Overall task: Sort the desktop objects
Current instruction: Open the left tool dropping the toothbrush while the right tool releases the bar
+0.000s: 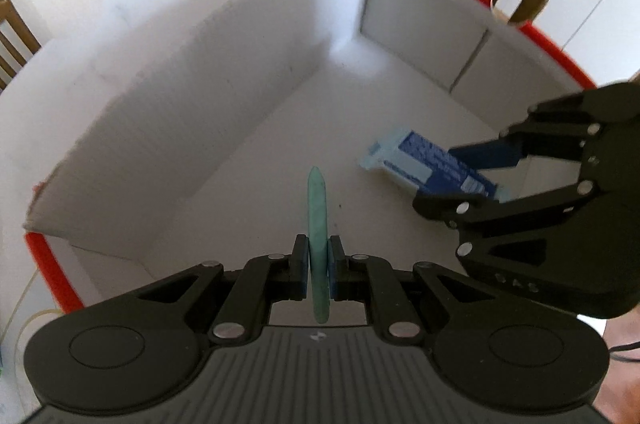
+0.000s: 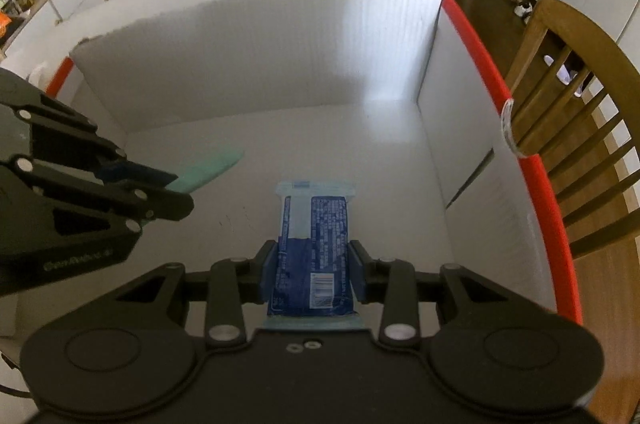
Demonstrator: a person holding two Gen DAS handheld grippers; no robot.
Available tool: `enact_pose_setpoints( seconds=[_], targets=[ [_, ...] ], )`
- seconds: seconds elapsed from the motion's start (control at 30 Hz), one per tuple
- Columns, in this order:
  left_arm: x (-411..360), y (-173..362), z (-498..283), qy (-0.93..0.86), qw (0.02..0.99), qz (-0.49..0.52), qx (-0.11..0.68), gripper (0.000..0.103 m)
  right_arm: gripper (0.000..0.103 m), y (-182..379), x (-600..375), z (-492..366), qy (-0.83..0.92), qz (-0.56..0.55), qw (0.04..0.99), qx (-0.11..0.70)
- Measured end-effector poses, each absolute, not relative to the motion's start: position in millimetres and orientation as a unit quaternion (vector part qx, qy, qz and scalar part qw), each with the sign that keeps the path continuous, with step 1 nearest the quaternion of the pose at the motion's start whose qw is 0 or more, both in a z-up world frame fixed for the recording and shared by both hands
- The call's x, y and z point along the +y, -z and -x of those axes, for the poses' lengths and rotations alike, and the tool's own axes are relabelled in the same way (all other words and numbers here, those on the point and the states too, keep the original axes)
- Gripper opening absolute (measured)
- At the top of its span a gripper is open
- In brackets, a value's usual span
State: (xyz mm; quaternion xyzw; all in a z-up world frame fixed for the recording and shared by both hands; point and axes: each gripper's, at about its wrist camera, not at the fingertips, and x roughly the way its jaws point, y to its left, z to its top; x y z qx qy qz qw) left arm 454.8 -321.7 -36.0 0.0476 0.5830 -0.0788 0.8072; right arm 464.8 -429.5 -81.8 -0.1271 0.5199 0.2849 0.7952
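Both grippers point steeply down into the white box (image 2: pixel 280 36), the 1 with the red rim (image 2: pixel 532 164). Left gripper (image 1: pixel 319 256) is clamped on a thin green flat piece (image 1: pixel 318 208), held edge-on between the blue pads (image 1: pixel 305 256); in the left wrist view it sticks out toward 12 o'clock over the box floor. Right gripper (image 2: pixel 313 264) is closed on a blue snack packet (image 2: pixel 316 248), pads pressing on its 2 long sides, pale blue end of the packet pointing to 12 o'clock in the right wrist view. In the left wrist view the right gripper and packet (image 1: pixel 432 160) sit at 3 o'clock from the green piece, apart from it. Neither item visibly touches the floor of the box. Wooden chairs (image 2: pixel 580 128) stand outside the box.
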Motion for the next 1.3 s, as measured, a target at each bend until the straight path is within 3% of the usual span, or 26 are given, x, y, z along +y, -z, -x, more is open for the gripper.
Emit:
enact_pose_setpoints(
  seconds=[0.4,0.63,0.7,0.77,0.83,1.3],
  targets=[
    [-323.5,53.8,-466.3,0.073,0.775,-0.051,0.626,0.009,0.036,83.7,-424.5,-468.6,-0.289,0.14,0.778,0.54],
    [-322.8,50.1,-468.3,0.067,0.773,-0.038,0.63,0.008,0.042,83.9,-423.3,-471.3,-0.289,0.142,0.773,0.546],
    [-322.0,46.7,-467.6,0.066,0.775,-0.035,0.627,0.008,0.043,83.4,-424.1,-470.6,-0.292,0.142,0.772,0.547],
    [-322.0,41.1,-466.1,0.067,0.78,-0.034,0.621,0.008,0.053,82.1,-425.2,-470.0,-0.294,0.14,0.772,0.546],
    [-321.5,34.7,-462.8,0.07,0.785,-0.029,0.614,0.008,0.056,79.9,-426.8,-469.3,-0.294,0.139,0.775,0.542],
    [-316.0,-12.5,-433.4,0.065,0.816,-0.009,0.574,0.008,0.057,50.8,-438.6,-458.4,-0.331,0.121,0.783,0.512]
  ],
)
